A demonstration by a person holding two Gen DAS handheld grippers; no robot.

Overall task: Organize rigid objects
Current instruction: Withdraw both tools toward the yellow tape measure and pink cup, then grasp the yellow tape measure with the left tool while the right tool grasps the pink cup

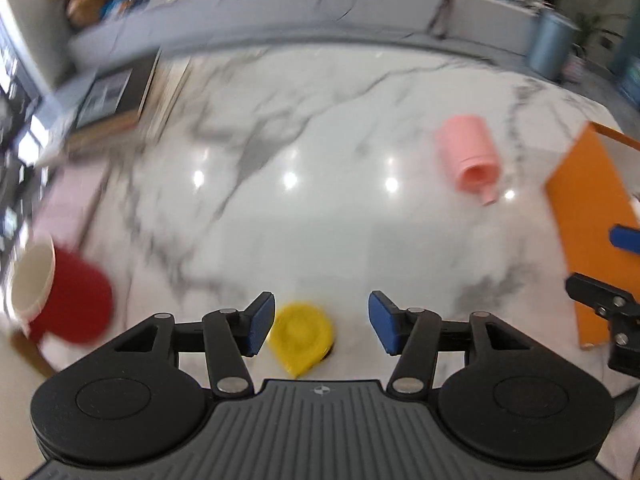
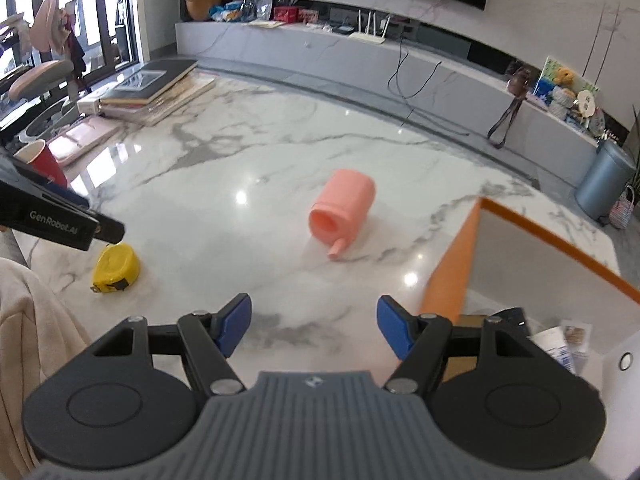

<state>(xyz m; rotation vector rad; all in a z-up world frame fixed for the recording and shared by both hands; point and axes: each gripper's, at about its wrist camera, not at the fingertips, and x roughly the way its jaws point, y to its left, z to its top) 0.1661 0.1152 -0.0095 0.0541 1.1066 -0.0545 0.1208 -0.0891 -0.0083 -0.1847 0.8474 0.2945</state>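
The desk [image 2: 248, 168] is a glossy white marble slab with grey veins, throwing back round spots of ceiling light. At its far left edge a stack of books [image 2: 156, 92] lies flat, with a pink pad [image 2: 80, 138] just in front of it. Behind the desk runs a long grey cabinet [image 2: 320, 52] that carries a gold vase [image 2: 202, 0], a plant, snack packets and a white router [image 2: 370, 32], under a dark screen on the wall. A blue-grey bin [image 2: 606, 184] stands on the floor to the right.

A pink mug [image 2: 344, 208] lies on its side near the middle of the desk, mouth toward the right wrist camera, with a short stub sticking out low on the near side. An orange box [image 2: 452, 264] stands at the right, its white inside showing. A red cup [image 2: 42, 162] with a white inside stands at the left edge. A yellow tape measure [image 2: 116, 266] lies on the marble at the near left.

The left gripper [image 1: 322, 322] hangs low over the tape measure [image 1: 302, 334], which shows between the released jaws, closer to the left one; whether either pad touches it cannot be told. The left wrist view is blurred. The right gripper [image 2: 314, 326] is held above bare marble just left of the box, jaws spread wide and holding nothing.
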